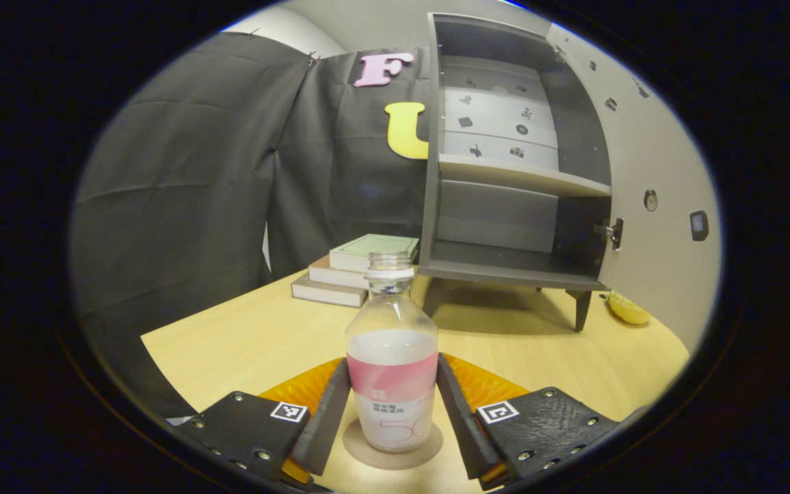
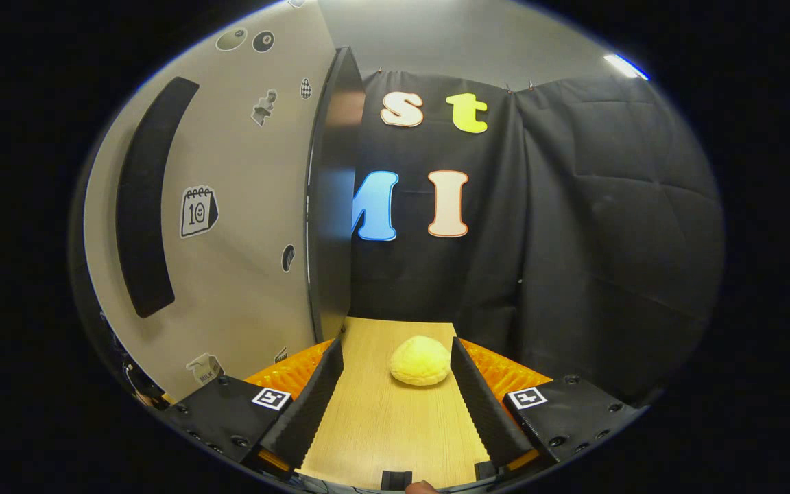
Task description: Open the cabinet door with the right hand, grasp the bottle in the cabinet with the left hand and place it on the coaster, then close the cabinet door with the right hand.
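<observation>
My left tongs (image 1: 393,412) stand to either side of the bottle (image 1: 392,370), and I cannot tell whether my fingers press its sides or stand just clear. The bottle hides the middle of the coaster (image 1: 393,449) under it. The print on its label is too small for me to make out. The cabinet (image 1: 515,171) covers the far side of the book stack (image 1: 354,271), and its open door (image 1: 649,206) hides part of the yellow thing (image 1: 627,309) lying on the desk (image 1: 244,343). By my right tongs (image 2: 395,405), the door's left side (image 2: 230,206) runs off the edge.
</observation>
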{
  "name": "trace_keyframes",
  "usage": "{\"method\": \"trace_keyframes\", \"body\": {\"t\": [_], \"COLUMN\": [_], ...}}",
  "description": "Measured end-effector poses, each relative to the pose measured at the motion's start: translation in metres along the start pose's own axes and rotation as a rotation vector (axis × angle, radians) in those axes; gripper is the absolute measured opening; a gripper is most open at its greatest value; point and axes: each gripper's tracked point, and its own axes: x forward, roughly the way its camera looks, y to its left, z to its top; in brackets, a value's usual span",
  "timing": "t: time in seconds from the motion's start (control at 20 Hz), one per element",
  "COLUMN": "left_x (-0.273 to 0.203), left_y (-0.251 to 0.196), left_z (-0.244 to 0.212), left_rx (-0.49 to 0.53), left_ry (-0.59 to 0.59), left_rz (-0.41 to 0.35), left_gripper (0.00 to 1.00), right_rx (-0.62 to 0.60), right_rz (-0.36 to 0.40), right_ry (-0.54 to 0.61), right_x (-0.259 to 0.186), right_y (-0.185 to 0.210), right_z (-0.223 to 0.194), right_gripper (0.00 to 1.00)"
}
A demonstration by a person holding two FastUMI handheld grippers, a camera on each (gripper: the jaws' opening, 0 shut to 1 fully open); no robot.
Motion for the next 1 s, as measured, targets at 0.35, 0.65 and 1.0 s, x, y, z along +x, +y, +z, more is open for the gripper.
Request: {"method": "trace_keyframes", "body": {"t": [0.35,0.65,1.0], "left_x": [-0.012,-0.019,-0.026], "left_y": [-0.004,-0.006,-0.005], "left_z": [-0.009,-0.012,0.002], "left_rx": [0.032,0.053,0.065], "left_ry": [0.020,0.038,0.014], "left_rz": [0.003,0.007,0.022], "left_gripper": [0.77,0.72,0.84], "right_rx": [0.018,0.021,0.014], "right_rz": [-0.008,0.003,0.023], "right_ry": [0.005,0.010,0.001], "right_x": [0.004,0.007,0.010], "right_y": [-0.004,0.000,0.005], "right_z": [-0.004,-0.007,-0.003], "right_gripper": [0.99,0.99,0.99]}}
